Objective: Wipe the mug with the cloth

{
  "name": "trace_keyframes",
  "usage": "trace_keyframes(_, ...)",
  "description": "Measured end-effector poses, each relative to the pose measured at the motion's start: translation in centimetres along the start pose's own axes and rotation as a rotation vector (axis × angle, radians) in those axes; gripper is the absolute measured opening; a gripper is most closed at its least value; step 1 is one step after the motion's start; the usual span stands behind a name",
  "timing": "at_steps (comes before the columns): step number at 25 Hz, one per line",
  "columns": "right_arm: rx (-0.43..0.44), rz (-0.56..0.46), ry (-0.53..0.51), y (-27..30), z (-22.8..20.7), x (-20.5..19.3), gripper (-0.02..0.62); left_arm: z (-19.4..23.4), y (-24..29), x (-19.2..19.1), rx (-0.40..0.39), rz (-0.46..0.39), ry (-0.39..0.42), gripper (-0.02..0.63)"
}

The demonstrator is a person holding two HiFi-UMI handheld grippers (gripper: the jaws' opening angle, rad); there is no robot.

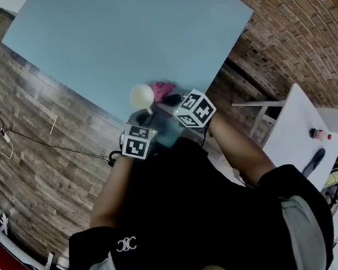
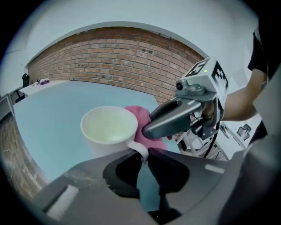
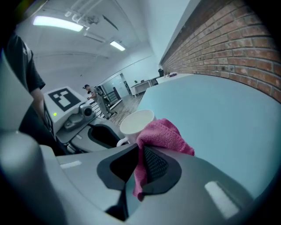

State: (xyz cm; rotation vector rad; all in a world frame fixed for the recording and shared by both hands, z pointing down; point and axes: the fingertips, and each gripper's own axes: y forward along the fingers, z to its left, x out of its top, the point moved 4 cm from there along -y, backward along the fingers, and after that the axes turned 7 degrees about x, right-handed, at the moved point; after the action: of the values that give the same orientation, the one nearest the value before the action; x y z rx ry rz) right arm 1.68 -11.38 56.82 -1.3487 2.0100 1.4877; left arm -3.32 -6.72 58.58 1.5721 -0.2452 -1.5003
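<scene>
Now the left gripper pinches the mug by its handle. The right gripper holds the pink cloth against the mug's side, near the blue surface's edge.
</scene>
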Motion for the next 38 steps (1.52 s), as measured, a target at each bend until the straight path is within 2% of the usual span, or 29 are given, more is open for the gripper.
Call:
trace_keyframes(3,0.027,0.049,-0.068,0.2,0.9,-0.3,0.037,0.0,0.0,0.1,-0.02,-0.01,0.012,0.052)
trace_keyframes(8,0.096,0.073,-0.105,-0.3,2.4,0.2,0.037,0.0,-0.2,-0.1,-0.043,-0.019,0.036,0.052)
trace_keyframes(11,0.097,0.09,-0.117,0.0,2.5,0.2,0.037,0.0,-0.2,0.0,-0.046,-0.021,0.044,0.052)
trace_keyframes(15,0.081,0.116,-0.049,1.2,1.1,-1.1,0.037,0.0,-0.2,0.0,-0.044,-0.015,0.054,0.049)
trace_keyframes(18,0.094,0.069,0.059,1.4,0.3,-1.6,0.037,-0.1,-0.4,-0.2,-0.038,-0.021,0.045,0.051)
trace_keyframes(20,0.089,0.047,0.091,1.3,0.0,-1.6,0.037,-0.1,-0.6,-0.3,-0.046,-0.023,0.041,0.059)
trace_keyframes(27,0.037,0.076,0.068,2.0,-0.4,-2.7,0.037,0.6,-2.1,-1.5,-0.079,-0.016,0.05,0.177)
trace_keyframes(30,0.028,0.06,0.068,2.2,-0.4,-3.0,0.037,2.1,-3.1,-2.0,-0.054,-0.02,0.058,0.178)
trace_keyframes(33,0.018,0.06,0.073,2.4,-0.4,-3.2,0.037,4.1,-4.1,-2.0,-0.035,-0.05,0.026,0.178)
trace_keyframes(35,0.013,0.066,0.073,2.6,-0.4,-3.2,0.037,5.0,-4.6,-1.8,-0.04,-0.064,0.012,0.178)
trace_keyframes(38,0.013,0.07,0.079,2.8,-0.3,-3.1,0.037,5.4,-4.8,-1.8,-0.055,-0.064,0.04,0.179)
